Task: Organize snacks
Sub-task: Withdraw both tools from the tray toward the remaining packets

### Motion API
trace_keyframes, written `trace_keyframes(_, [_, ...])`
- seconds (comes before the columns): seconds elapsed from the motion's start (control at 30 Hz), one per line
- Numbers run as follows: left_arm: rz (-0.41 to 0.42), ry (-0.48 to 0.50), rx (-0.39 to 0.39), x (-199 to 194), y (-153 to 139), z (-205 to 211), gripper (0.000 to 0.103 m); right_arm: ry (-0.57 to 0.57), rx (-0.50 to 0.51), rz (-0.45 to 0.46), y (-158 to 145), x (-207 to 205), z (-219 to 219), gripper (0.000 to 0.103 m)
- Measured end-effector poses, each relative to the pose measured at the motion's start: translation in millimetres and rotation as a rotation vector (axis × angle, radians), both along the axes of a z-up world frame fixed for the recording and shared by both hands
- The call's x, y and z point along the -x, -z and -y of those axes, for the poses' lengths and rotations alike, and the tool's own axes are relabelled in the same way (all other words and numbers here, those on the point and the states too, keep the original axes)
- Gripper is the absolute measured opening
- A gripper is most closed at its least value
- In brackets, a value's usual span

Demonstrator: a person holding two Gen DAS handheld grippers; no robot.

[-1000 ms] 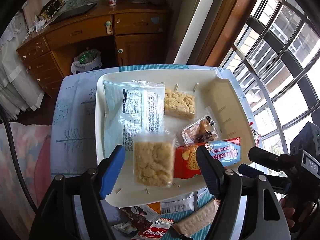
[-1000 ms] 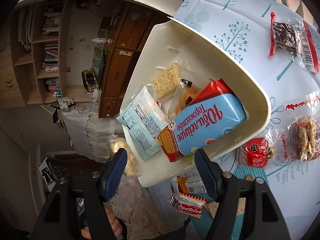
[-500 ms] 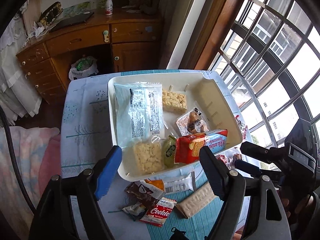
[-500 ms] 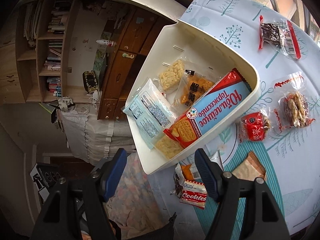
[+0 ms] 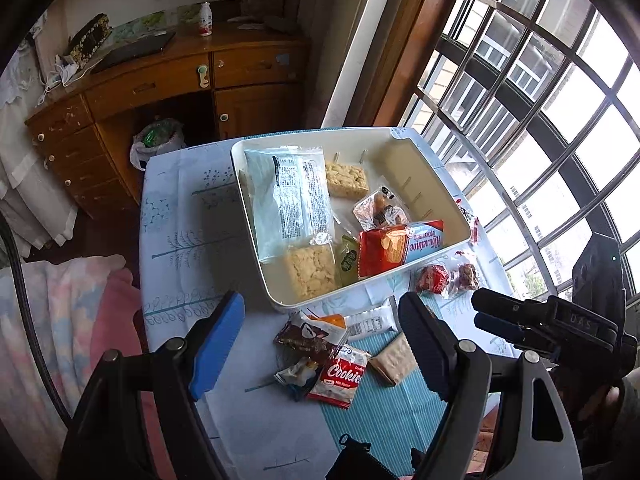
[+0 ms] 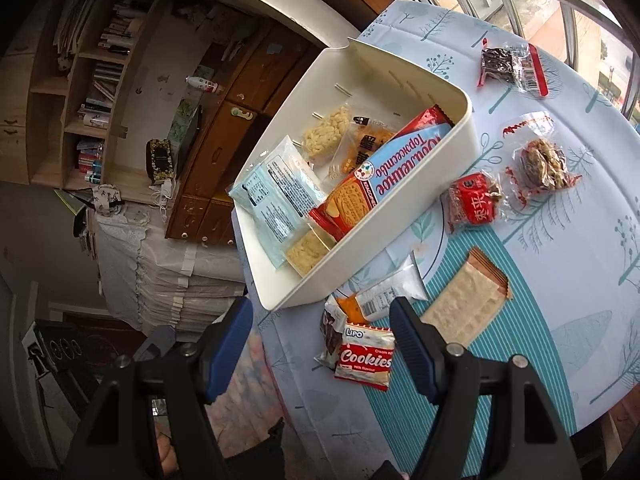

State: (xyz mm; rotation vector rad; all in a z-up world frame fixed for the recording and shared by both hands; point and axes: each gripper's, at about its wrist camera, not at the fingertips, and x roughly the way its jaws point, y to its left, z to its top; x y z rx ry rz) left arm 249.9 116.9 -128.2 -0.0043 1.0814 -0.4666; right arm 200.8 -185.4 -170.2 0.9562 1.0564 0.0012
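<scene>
A white bin [image 5: 420,152] stands on the patterned tablecloth and holds a pale blue packet [image 5: 288,204], two rice-cracker squares [image 5: 312,270], a green sweet and a red-and-blue biscuit pack [image 5: 400,246] [image 6: 384,180]. In front of the bin lie a Cookies pack [image 5: 340,376] [image 6: 366,360], a brown wrapper, a tan wafer [image 6: 464,308] and a red packet [image 6: 472,204]. My left gripper [image 5: 322,312] hovers open above these loose snacks, with nothing between its fingers. My right gripper [image 6: 320,312] is also open and empty, above the table's near edge.
A nut cluster packet [image 6: 540,164] and a dark brownie packet [image 6: 504,66] lie further right on the table. A wooden desk [image 5: 160,88] stands behind the table, barred windows [image 5: 540,120] to the right, a pink blanket [image 5: 80,320] at the left edge.
Both grippers have drawn back and up from the bin, so more of the table shows. The rice-cracker square that was between my left fingers now lies in the bin's near corner.
</scene>
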Motion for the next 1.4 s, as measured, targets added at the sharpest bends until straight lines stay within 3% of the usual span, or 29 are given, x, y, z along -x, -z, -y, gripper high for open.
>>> trace_keyframes(0.1, [-0.028, 0.013, 0.031, 7, 5, -7, 0.078, -0.002, 0.059, -0.001, -1, 13, -10, 0.071])
trace_keyframes(0.37, [-0.112, 0.045, 0.021, 24, 26, -8, 0.078, -0.044, 0.186, -0.008, 0, 38, -33, 0.071])
trace_keyframes(0.6, [-0.238, 0.003, 0.012, 31, 52, -8, 0.078, -0.129, 0.347, -0.042, 3, 47, -46, 0.071])
trace_keyframes(0.93, [-0.437, -0.158, 0.036, 41, 91, -6, 0.085, -0.391, 0.604, -0.074, 8, 50, -60, 0.072])
trace_keyframes(1.13, [-0.503, -0.293, 0.043, 43, 105, 2, 0.091, -0.601, 0.739, -0.035, 8, 48, -67, 0.072])
trace_keyframes(1.23, [-0.54, -0.356, 0.024, 44, 113, 7, 0.091, -0.689, 0.761, -0.012, 9, 46, -68, 0.072])
trace_keyframes(1.4, [-0.584, -0.449, 0.011, 44, 128, 16, 0.091, -0.829, 0.823, 0.059, 10, 43, -68, 0.08])
